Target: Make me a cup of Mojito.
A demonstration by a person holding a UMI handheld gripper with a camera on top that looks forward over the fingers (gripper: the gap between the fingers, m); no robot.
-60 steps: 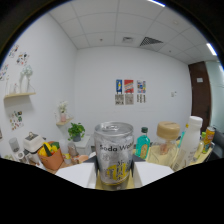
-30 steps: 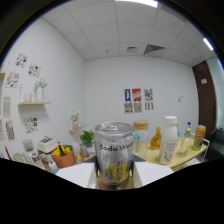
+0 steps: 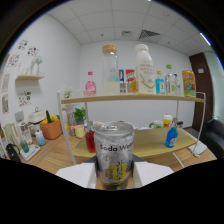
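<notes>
Gripper view: fingers (image 3: 114,176) clamp soda water can (image 3: 114,154) before shelf (image 3: 135,98)

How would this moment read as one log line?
tool: shut on soda can | can: upright, lifted | ahead: two-tier shelf with bottles

Hand-held two-finger gripper (image 3: 114,175), level, pointing forward. Two white fingers (image 3: 75,176) show low in the gripper view, one on each side, both pressed against the sides of a silver soda-water can with yellow print (image 3: 114,159). Can sits upright between them, lifted. No hand or sleeve in view.
</notes>
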